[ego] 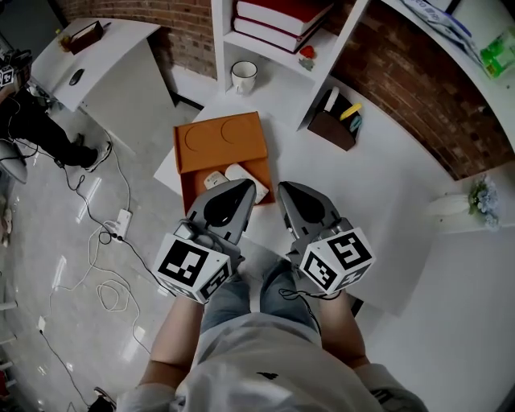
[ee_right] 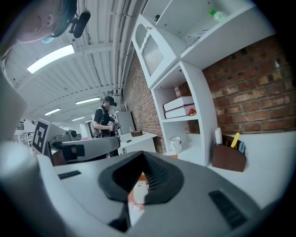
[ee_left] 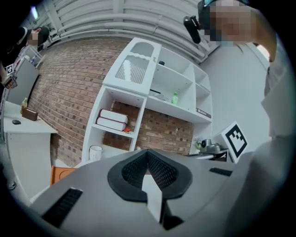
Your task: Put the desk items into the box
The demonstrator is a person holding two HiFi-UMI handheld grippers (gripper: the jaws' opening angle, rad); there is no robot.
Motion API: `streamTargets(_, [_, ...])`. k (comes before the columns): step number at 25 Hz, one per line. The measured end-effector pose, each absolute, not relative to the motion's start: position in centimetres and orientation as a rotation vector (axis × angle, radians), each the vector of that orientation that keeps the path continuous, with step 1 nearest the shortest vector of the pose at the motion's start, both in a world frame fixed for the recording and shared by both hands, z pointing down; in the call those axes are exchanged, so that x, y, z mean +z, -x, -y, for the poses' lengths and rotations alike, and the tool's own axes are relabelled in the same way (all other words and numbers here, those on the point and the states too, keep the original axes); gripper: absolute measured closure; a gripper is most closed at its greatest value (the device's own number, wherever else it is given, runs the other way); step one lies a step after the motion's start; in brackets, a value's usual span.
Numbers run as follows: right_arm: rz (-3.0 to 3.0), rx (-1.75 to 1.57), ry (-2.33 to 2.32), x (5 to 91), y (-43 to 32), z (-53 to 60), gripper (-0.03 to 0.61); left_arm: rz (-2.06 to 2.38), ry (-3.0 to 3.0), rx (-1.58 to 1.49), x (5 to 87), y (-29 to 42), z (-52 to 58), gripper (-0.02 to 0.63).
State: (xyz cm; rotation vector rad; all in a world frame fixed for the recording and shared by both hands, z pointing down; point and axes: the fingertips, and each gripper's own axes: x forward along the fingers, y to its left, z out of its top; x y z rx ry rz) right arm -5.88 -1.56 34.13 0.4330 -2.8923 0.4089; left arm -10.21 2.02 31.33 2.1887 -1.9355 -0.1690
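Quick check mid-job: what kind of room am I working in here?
Most likely an office, or a workshop set up like one: a white desk against a brick wall, a white shelf unit holding books, plus a mug and a brown pen holder.

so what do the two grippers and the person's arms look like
Both the left gripper and right gripper are grey rounded shells tapering to a point, with black ribbed lining inside. Each carries a white cube printed with black square markers. The person wears a light short-sleeved top and blue jeans; forearms are bare.
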Motion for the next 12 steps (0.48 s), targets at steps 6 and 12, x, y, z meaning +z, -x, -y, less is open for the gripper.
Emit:
streamTargets(6, [2.945,0.394,-0.472,32.5,4.6,1.4,0.571,1.887,-2.238,-0.146,31.3,8.9,-1.6,0.601])
streamTargets(12, [2.961,0.384,-0.513,31.7,3.8,1.4,0.571,1.85,-2.273,-0.129,31.0,8.2,-1.5,0.601])
